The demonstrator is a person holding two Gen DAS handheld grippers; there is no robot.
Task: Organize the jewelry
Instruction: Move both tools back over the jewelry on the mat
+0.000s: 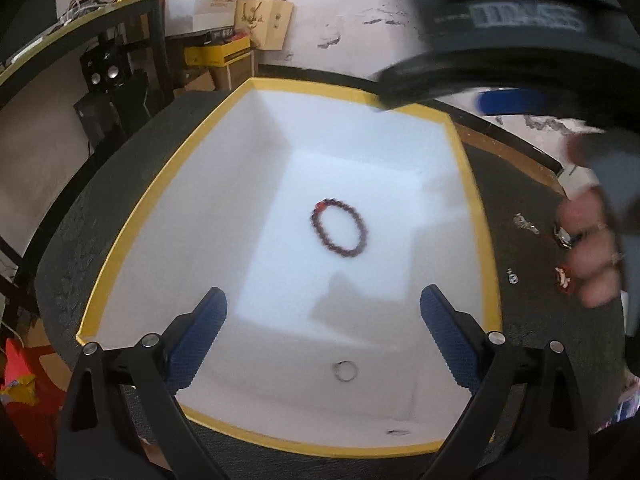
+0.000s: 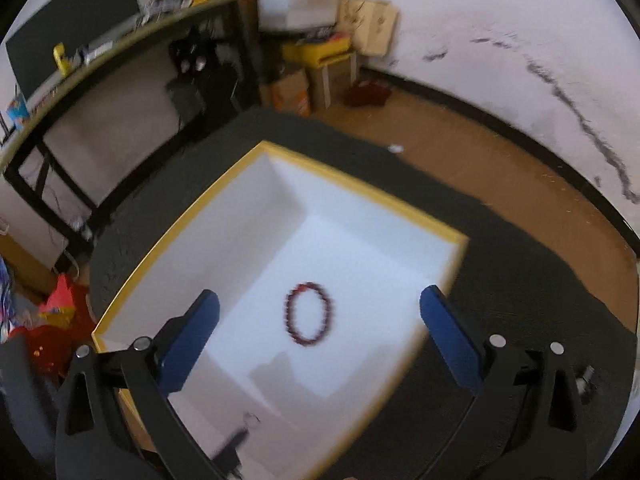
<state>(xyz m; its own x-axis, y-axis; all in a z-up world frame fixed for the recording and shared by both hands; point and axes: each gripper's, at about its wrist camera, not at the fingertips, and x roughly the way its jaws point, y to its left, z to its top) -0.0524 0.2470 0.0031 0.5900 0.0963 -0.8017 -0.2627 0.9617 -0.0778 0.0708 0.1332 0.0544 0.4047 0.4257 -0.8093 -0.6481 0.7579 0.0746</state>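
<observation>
- Here, my left claw (image 1: 323, 330) hangs over the near end of the white tray (image 1: 476, 216) with its yellow rim, jaws spread wide, gripping nothing.
- My right claw (image 2: 320, 330) is likewise spread and empty above that tray.
- The beaded bracelet (image 1: 339, 227) lies flat mid-tray; a small ring (image 1: 345, 371) sits nearer me.
- 3 or so loose pieces (image 1: 526, 224) lie on the dark bench (image 1: 528, 320), right of the tray.
</observation>
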